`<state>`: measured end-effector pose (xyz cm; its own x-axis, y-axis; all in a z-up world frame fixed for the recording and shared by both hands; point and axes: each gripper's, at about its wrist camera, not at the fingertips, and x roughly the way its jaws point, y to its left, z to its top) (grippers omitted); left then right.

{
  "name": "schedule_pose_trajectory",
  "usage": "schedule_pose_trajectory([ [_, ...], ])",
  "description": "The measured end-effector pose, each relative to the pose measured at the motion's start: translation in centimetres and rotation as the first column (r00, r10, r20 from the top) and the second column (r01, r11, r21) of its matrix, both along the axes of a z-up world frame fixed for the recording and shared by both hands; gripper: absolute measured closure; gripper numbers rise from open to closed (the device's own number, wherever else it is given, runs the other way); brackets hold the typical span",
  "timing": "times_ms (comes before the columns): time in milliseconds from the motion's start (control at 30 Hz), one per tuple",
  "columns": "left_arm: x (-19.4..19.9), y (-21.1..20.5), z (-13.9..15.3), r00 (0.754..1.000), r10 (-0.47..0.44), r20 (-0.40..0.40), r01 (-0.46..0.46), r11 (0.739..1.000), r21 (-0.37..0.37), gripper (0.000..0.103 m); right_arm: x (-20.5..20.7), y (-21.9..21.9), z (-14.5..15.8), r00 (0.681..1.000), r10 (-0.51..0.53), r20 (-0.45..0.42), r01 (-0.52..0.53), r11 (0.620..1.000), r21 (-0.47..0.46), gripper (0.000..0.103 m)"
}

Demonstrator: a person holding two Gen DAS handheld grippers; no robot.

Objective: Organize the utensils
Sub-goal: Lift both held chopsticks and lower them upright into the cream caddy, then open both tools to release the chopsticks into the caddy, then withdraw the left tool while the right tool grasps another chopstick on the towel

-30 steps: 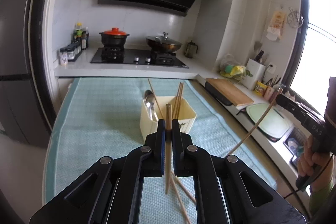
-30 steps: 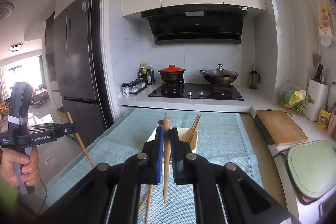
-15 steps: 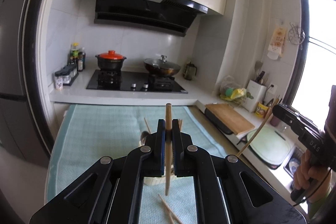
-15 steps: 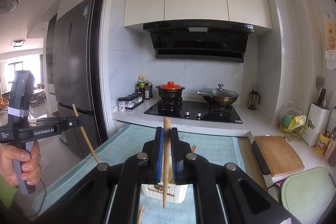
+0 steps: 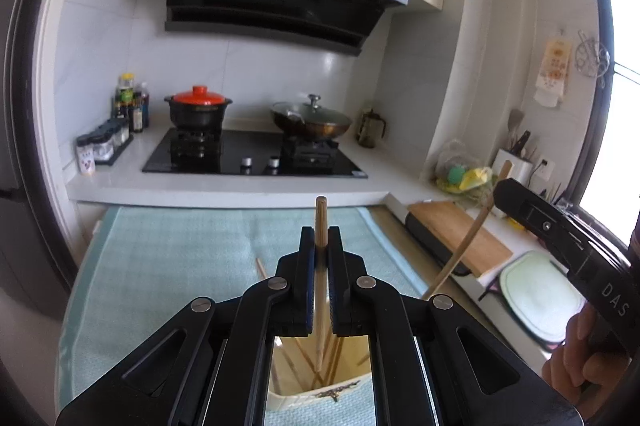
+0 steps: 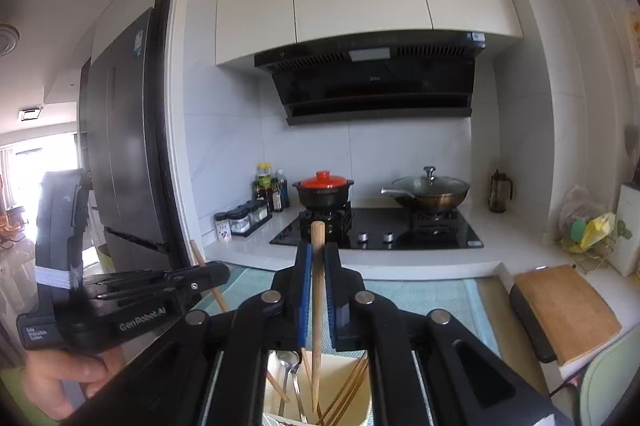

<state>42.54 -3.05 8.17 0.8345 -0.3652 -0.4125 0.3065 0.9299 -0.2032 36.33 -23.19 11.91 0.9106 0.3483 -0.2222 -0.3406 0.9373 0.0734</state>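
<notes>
On the left, the left hand-held gripper point(image 5: 320, 250) is clamped narrow on a wooden chopstick point(image 5: 320, 266), which stands nearly upright between the pads, its top poking above them and its lower tip hanging over the open mouth of the cream utensil holder point(image 5: 344, 384). The holder stands on the near part of the desk, which is covered by a light green cloth point(image 5: 180, 246), and already has several chopsticks leaning inside it. One loose chopstick point(image 5: 261, 268) lies on the cloth just beyond the holder.

To the right, the right hand-held gripper point(image 6: 318, 266) is likewise closed tight on a second chopstick point(image 6: 317, 306), held upright with its lower end reaching down into the same holder point(image 6: 276, 374), beside a metal spoon point(image 6: 289, 366) and the other sticks. In the left wrist view this gripper shows at the right edge, its chopstick slanting down toward the holder.

On the far counter sit a red-lidded pot point(image 5: 199, 106) and a lidded wok point(image 5: 312, 118); at right lies a wooden cutting board point(image 5: 460, 238).
</notes>
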Motion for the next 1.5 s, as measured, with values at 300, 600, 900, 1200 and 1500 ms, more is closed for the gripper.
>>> schedule_pose_trajectory([
  [300, 4.9, -0.9, -7.9, 0.980, 0.002, -0.197, 0.006, 0.999, 0.042, 0.100, 8.3, 1.4, -8.6, 0.951, 0.044, -0.307, -0.060, 0.997, -0.042, 0.096],
  [600, 6.6, -1.0, -9.0, 0.975, 0.052, -0.217, -0.038, 0.997, 0.068, 0.068, 12.8, 1.7, -11.0, 0.931, 0.037, -0.362, -0.042, 0.999, -0.006, 0.095],
  [900, 0.3, 2.9, -4.3, 0.988, 0.113, -0.106, -0.107, 0.992, 0.064, 0.012, 5.5, -1.3, -4.2, 0.985, -0.009, -0.170, 0.013, 1.000, 0.024, 0.045],
  [1200, -15.8, 7.6, -10.2, 0.972, 0.154, -0.180, -0.120, 0.976, 0.182, 0.003, -12.7, -4.2, -8.6, 0.985, -0.056, -0.162, 0.022, 0.979, -0.203, 0.041],
  [1500, -25.3, 7.6, -20.2, 0.892, 0.176, -0.417, -0.112, 0.978, 0.173, 0.003, -18.1, -3.5, -21.7, 0.843, -0.029, -0.537, -0.066, 0.985, -0.157, 0.070],
])
